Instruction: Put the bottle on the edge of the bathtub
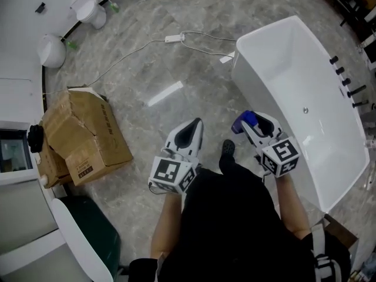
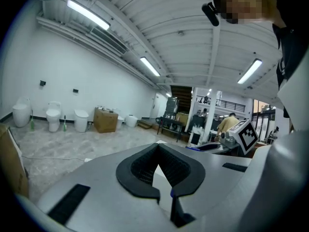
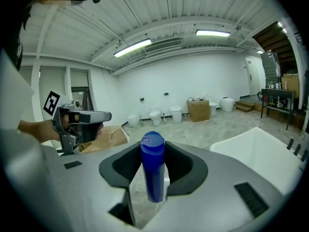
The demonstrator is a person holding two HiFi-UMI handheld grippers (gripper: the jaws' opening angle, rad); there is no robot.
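Observation:
A blue bottle (image 1: pixel 247 121) with a flip cap stands upright between the jaws of my right gripper (image 1: pixel 250 124), which is shut on it. In the right gripper view the bottle (image 3: pixel 153 173) fills the gap between the dark pads (image 3: pixel 179 166). It hangs above the floor, just left of the white bathtub (image 1: pixel 294 75) and close to its near long rim. The bathtub (image 3: pixel 263 151) also shows at the lower right of the right gripper view. My left gripper (image 1: pixel 194 126) is held level beside it to the left. Its jaws meet at the tips and hold nothing (image 2: pixel 157 146).
Crumpled cardboard boxes (image 1: pixel 82 137) lie on the marble floor at left. A white cable with a plug (image 1: pixel 174 39) runs across the floor beyond the tub. Toilets (image 1: pixel 89 7) line the far wall. Black taps (image 1: pixel 346 81) stand along the tub's far side.

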